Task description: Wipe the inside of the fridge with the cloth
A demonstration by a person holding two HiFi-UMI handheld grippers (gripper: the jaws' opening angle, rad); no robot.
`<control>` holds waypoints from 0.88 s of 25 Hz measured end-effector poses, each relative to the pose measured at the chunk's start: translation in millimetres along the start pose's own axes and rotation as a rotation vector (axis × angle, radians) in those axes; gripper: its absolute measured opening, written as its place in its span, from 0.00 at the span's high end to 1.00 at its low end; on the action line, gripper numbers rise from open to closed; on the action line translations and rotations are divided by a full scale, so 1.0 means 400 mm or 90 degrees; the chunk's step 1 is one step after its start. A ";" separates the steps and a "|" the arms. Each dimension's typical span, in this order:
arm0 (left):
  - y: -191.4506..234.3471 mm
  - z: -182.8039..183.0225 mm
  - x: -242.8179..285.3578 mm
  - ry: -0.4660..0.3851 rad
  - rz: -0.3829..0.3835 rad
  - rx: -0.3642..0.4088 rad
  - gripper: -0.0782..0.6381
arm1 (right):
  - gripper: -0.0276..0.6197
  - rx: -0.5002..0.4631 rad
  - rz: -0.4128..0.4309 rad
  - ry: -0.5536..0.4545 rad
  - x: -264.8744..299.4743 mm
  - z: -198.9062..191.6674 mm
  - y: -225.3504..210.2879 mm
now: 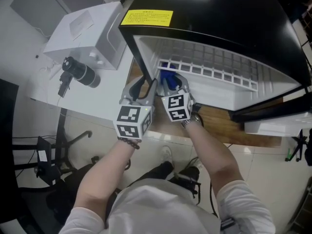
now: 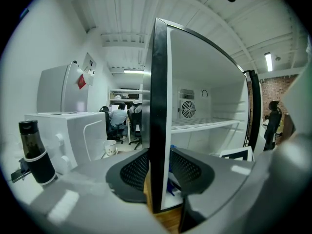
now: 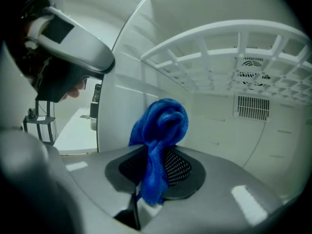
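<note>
A black mini fridge (image 1: 229,13) stands open with a white inside and a white grid shelf (image 1: 214,72). My left gripper (image 1: 146,84) straddles the front edge of the fridge's left wall (image 2: 158,106), one pad outside and one inside, both pressed against it (image 2: 158,167). My right gripper (image 1: 173,82) reaches into the fridge under the shelf (image 3: 219,48). It is shut on a blue cloth (image 3: 163,123), which bunches up above the jaws and hangs down between them. In the head view the cloth (image 1: 168,79) shows just inside the opening.
A white box-shaped appliance (image 1: 90,33) and a black bottle (image 1: 80,72) sit left of the fridge. The fridge stands on a wooden top (image 1: 229,126), with its open door (image 1: 278,123) at the right. People sit at desks (image 2: 119,118) far behind. A chair base (image 1: 73,140) is on the floor.
</note>
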State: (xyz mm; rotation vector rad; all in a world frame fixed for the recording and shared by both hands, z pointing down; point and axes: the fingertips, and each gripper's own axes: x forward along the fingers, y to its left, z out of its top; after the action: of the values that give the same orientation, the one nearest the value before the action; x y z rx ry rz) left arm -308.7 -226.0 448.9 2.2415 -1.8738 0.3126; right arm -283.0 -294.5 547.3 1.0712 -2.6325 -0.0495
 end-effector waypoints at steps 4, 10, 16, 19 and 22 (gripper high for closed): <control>0.000 0.002 0.001 -0.004 -0.002 -0.007 0.71 | 0.83 0.003 -0.013 0.000 0.023 -0.001 -0.022; 0.000 0.003 -0.001 -0.013 -0.005 -0.008 0.71 | 0.83 0.017 -0.036 -0.008 0.057 -0.001 -0.053; 0.001 0.003 -0.004 -0.017 -0.007 -0.008 0.71 | 0.83 0.049 -0.063 -0.019 0.086 -0.001 -0.083; 0.003 0.004 -0.003 -0.021 -0.003 -0.009 0.71 | 0.83 0.066 -0.075 -0.026 0.099 0.000 -0.095; 0.002 0.004 -0.002 -0.024 0.003 -0.007 0.71 | 0.83 0.077 -0.086 -0.032 0.109 0.000 -0.107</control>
State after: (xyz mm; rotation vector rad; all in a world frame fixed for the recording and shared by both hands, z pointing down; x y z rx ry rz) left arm -309.7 -226.1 447.2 2.2514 -1.8950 0.2612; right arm -283.6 -355.5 552.8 1.3026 -2.6329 0.0546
